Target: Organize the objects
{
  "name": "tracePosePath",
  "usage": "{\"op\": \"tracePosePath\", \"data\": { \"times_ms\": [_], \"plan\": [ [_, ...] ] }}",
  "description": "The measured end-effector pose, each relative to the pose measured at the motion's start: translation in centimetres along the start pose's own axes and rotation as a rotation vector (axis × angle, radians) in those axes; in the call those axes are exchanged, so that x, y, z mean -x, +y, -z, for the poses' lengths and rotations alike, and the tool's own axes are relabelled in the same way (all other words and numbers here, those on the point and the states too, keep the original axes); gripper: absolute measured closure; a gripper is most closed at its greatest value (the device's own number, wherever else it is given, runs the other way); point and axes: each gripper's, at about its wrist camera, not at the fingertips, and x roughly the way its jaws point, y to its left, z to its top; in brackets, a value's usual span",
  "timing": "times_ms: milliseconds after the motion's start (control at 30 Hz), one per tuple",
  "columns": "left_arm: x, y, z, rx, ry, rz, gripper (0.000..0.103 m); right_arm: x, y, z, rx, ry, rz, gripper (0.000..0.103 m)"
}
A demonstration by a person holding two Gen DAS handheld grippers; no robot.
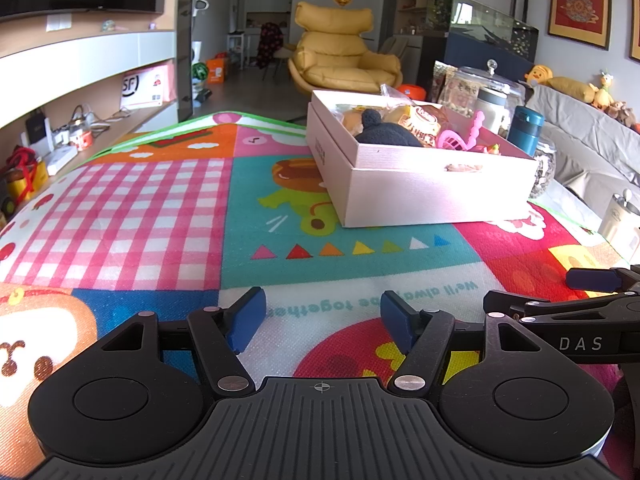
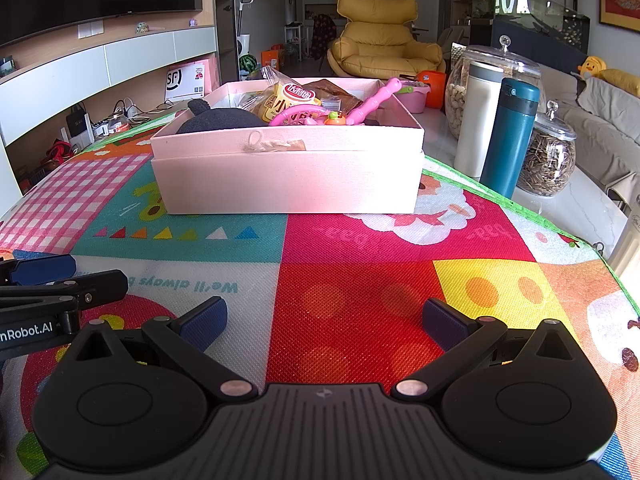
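box [image 2: 286,184] on mat [image 2: 360,300] | toys, snacks inside | flasks [image 2: 510,136], jars right, probably off-mat

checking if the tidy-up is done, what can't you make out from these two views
- Floor of the pink box: both views, hidden by its near wall and the piled contents.
- Dark plush: right wrist view, lower part behind the box rim; its shape is unclear.
- Right gripper: left wrist view, cut off by the right edge.
- Glass jar: base hidden behind the teal bottle.
- Snack packet print: too small to read.

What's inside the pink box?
In the pink box: a black plush, a yellow snack bag and pink plastic toys. Anything beneath them is hidden.
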Motion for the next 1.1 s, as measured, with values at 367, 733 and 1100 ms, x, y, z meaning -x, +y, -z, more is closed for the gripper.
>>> {"op": "tracePosePath", "data": {
  "times_ms": [367, 733, 1100],
  "plan": [
    [-0.01, 0.01, 0.0, 0.0, 0.0, 0.0, 0.033, -0.03, 0.01, 0.01, 0.0, 0.0, 0.0, 0.0],
    [-0.01, 0.02, 0.0, 0.002, -0.001, 0.0, 0.034, -0.04, 0.0, 0.0, 0.0, 0.0, 0.0, 0.0],
    [-0.04, 0.07, 0.01, 0.004, -0.001, 0.002, 0.035, -0.04, -0.01, 0.0, 0.0, 0.0, 0.0, 0.0]
  ]
}}
